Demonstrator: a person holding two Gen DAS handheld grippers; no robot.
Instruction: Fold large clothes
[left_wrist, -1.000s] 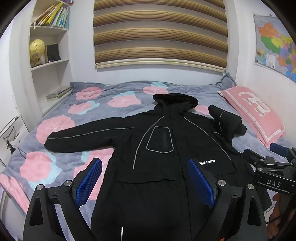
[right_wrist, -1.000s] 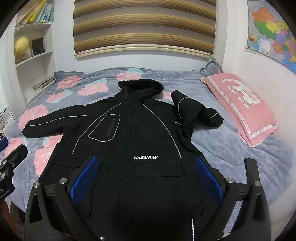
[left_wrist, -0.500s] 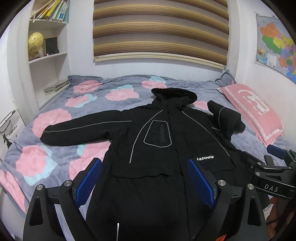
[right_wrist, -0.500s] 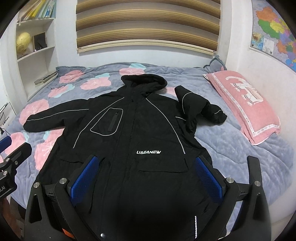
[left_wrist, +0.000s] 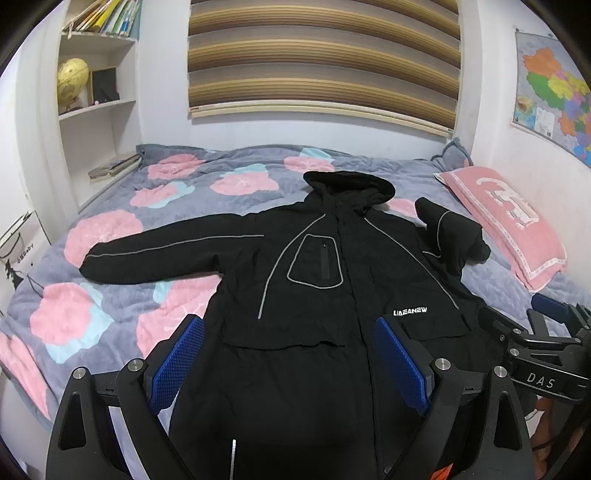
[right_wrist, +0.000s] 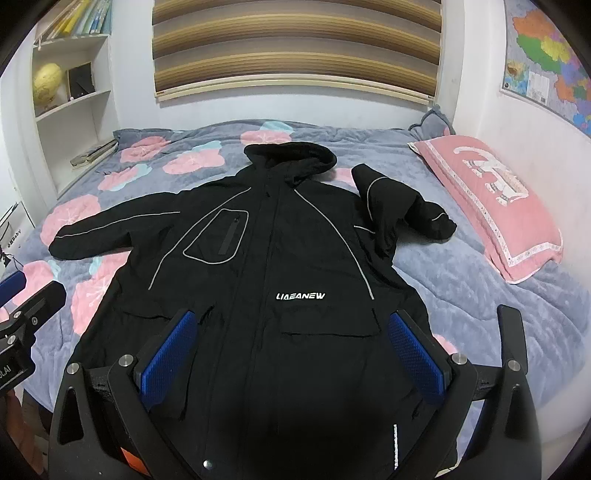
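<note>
Both jaws gape wide, left gripper (left_wrist: 290, 356) and right gripper (right_wrist: 291, 350) hovering above the hem of the black jacket (right_wrist: 266, 266), which lies front-up on the flowered bedspread (left_wrist: 122, 280); one sleeve is crumpled near the pink pillow (right_wrist: 495, 199), and wall shelves (left_wrist: 98, 107) hold books and a globe (left_wrist: 72, 83)
</note>
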